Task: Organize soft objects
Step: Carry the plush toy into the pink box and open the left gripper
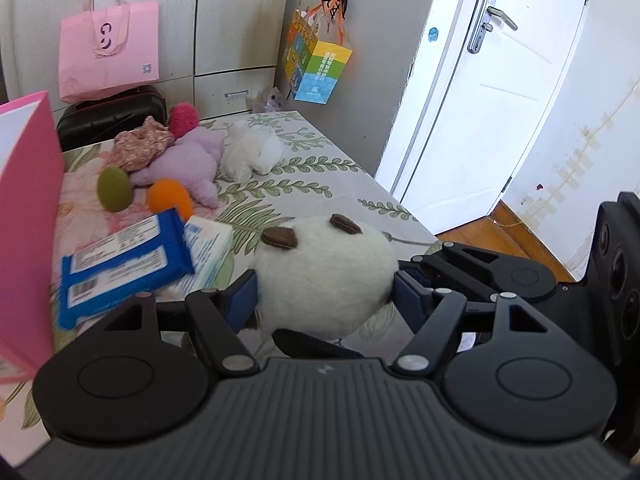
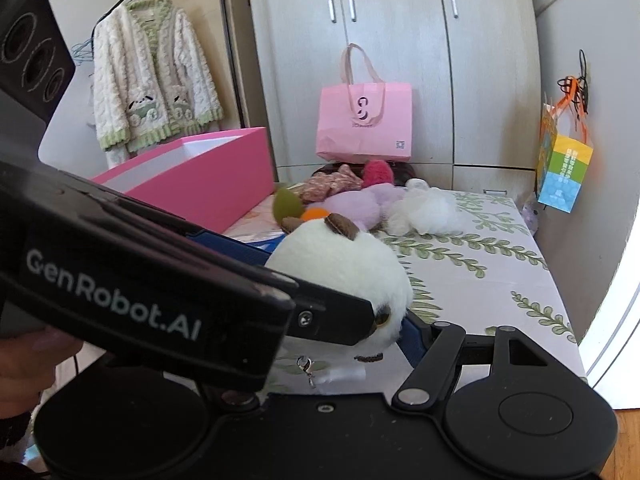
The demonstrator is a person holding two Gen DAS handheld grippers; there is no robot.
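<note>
My left gripper (image 1: pixel 324 292) is shut on a round white plush toy (image 1: pixel 326 270) with brown ears and holds it just above the floral table. The toy also shows in the right wrist view (image 2: pixel 340 264), where the left gripper's body crosses in front. My right gripper (image 2: pixel 400 320) sits right by the toy; one blue pad (image 2: pixel 414 338) touches its side, and its other finger is hidden. A pile of soft things lies at the far end: purple plush (image 1: pixel 188 164), white mesh puff (image 1: pixel 252 152), floral cloth (image 1: pixel 140 142), green ball (image 1: pixel 115 189), orange ball (image 1: pixel 170 197), pink ball (image 1: pixel 183 119).
An open pink box (image 2: pixel 200 176) stands at the table's left (image 1: pixel 28 200). Blue wipe packs (image 1: pixel 124 264) lie beside it. A pink paper bag (image 1: pixel 108 48) on a black case sits behind the table. A white door (image 1: pixel 480 92) is to the right.
</note>
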